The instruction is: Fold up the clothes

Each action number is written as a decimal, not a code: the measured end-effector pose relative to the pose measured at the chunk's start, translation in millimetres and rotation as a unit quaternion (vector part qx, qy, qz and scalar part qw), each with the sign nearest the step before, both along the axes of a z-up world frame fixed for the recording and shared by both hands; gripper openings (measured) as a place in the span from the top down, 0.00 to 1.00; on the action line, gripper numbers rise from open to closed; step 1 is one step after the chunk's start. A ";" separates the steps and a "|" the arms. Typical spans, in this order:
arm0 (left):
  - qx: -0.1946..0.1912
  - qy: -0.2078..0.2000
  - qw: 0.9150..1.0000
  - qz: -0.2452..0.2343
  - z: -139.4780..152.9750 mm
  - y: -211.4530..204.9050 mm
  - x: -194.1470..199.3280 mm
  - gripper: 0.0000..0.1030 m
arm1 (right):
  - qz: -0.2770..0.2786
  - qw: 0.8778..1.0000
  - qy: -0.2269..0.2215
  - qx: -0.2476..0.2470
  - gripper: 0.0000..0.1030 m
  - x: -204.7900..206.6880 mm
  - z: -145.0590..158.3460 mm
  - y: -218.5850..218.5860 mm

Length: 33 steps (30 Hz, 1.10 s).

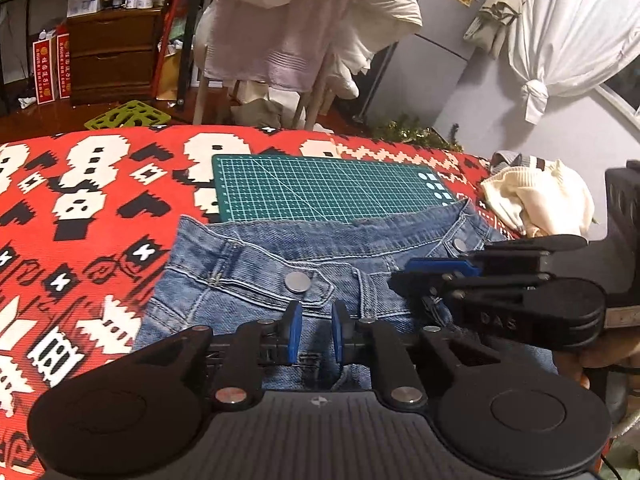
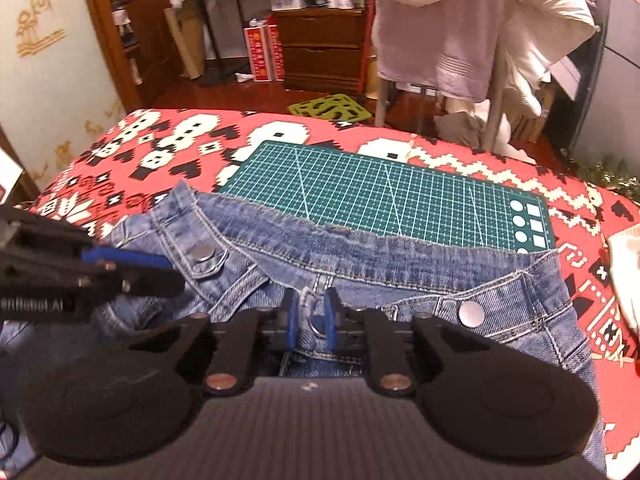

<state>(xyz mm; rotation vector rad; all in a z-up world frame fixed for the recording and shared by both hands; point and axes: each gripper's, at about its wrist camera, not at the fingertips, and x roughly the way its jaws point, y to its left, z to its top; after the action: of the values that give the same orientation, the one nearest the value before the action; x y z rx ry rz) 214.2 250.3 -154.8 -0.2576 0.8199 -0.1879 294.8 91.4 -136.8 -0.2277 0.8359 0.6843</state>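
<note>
**Left wrist view: both grippers low over the denim waistband**

Left wrist view shows the left gripper [image 1: 314, 330] with its 2 blue pads set a narrow gap apart, nothing between them, hovering just above the blue denim garment [image 1: 260, 280] near a metal button [image 1: 297, 282]. The right gripper [image 1: 432, 276] reaches in from the right, lying sideways over the denim; from here I cannot tell how far its fingers are parted.

In the right wrist view, the right gripper [image 2: 310, 314] has its pads narrowly apart on either side of a belt loop and a small metal ring [image 2: 316, 326] at the waistband; whether they actually pinch the cloth is unclear. The left gripper [image 2: 132, 268] enters from the left, over the garment's left edge.

The denim lies waistband-up on a red patterned cloth [image 1: 80, 220], its top edge overlapping the near edge of a green cutting mat [image 1: 320, 188]. A cream knitted garment [image 1: 536, 200] sits bunched to the right, apart from the denim. Beyond the bed, pale clothes [image 1: 304, 20] hang over a chair.
</note>
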 end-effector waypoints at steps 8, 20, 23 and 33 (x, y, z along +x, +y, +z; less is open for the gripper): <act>-0.005 -0.008 0.999 -0.035 -1.6 -20.2 5.5 0.93 | -0.057 0.995 -0.025 0.073 0.97 -12.3 29.2 -27.3; 0.042 -0.013 0.999 0.002 -19.9 -29.8 34.9 0.96 | -0.047 0.998 -0.032 0.031 0.94 -8.6 -5.1 -1.4; 0.034 -0.011 0.999 0.017 -19.6 -27.6 36.8 0.97 | -0.040 0.998 -0.045 0.020 0.91 -11.1 -5.0 6.5; -0.066 -0.012 0.996 0.059 4.9 10.1 8.7 0.97 | -0.006 0.999 -0.008 0.045 1.00 -20.2 -2.1 4.0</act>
<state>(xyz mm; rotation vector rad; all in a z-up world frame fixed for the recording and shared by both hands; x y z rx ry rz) 222.8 260.4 -149.9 -0.4267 0.7668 -0.1351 274.6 95.4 -138.8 -0.1470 0.7898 0.7053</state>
